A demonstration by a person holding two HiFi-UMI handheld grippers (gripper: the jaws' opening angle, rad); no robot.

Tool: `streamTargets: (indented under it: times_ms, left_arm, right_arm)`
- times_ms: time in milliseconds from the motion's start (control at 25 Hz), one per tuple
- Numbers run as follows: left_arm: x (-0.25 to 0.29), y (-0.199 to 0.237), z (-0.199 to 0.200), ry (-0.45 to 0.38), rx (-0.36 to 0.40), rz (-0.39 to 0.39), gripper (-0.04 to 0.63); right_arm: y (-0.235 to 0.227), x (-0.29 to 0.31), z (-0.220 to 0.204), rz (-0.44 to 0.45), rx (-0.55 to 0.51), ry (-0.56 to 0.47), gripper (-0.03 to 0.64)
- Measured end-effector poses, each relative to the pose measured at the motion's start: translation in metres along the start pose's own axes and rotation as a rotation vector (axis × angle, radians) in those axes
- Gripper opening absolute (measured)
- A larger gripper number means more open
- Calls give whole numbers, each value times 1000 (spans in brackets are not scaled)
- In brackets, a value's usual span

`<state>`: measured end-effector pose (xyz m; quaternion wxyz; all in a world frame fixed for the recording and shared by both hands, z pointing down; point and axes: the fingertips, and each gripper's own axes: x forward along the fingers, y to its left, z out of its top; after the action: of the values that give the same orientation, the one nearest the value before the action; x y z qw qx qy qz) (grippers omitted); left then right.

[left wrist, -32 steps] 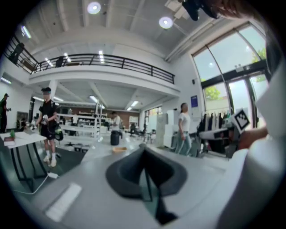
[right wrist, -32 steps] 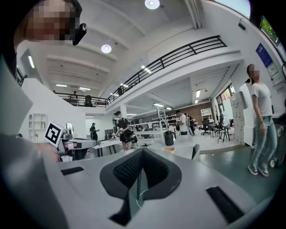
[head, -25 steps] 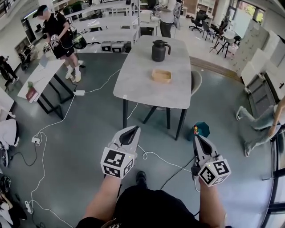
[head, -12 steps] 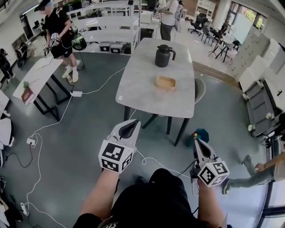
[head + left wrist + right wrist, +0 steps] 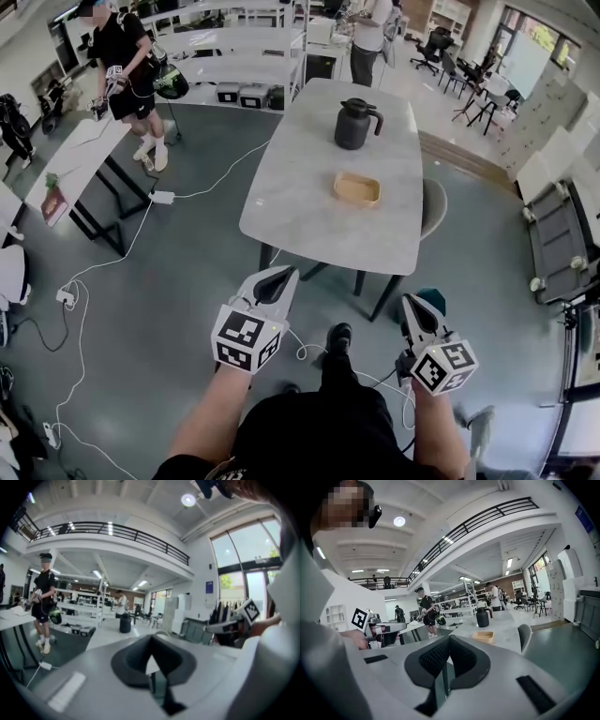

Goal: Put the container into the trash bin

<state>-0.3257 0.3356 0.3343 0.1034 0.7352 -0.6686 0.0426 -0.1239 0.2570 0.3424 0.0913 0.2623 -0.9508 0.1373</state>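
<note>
- The container [image 5: 357, 188], a shallow tan tray, sits near the middle of the desk [image 5: 300, 202]. It is just on the near side of a dark jug [image 5: 356, 124] and apart from it. Nothing touches it, so the task looks not yet begun.
- The left hand-held gripper [image 5: 277, 276] is held low in front of the person, pointing towards the desk's near edge. Its jaws are closed together on nothing, probably a plain carrying pose for the approach.
- The right hand-held gripper [image 5: 411, 306] is likewise closed and empty, held about level with the left one.
- A teal bin [image 5: 434, 299] stands on the floor by the desk's near right leg, partly behind the right hand-held gripper. It is probably the trash bin, set close to keep the carry short.
- Whichever hand-held gripper takes the container will need its jaws opened first.
</note>
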Motion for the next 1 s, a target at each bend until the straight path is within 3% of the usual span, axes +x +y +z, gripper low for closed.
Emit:
streamTargets:
  times_ms: [160,480,600,720,1000]
  left_arm:
    - [56,19,3,26,1,15,5]
    - [183,39,18,69,-83,52,5]
    - [217,31,28,89,-49,46,5]
    - [235,31,28,117,-24,37,5]
    - [251,51,13,135,-54,29,5]
  right_arm:
    - [-46,46,5,21,28,24,-6]
    - [-128,138,23,151,3,105,-6]
    - [-149,162,25,201,-21,135,-6]
    - [-159,180,18,213,-14,162,-6]
    - [-150,205,4,231,-65,230,-3]
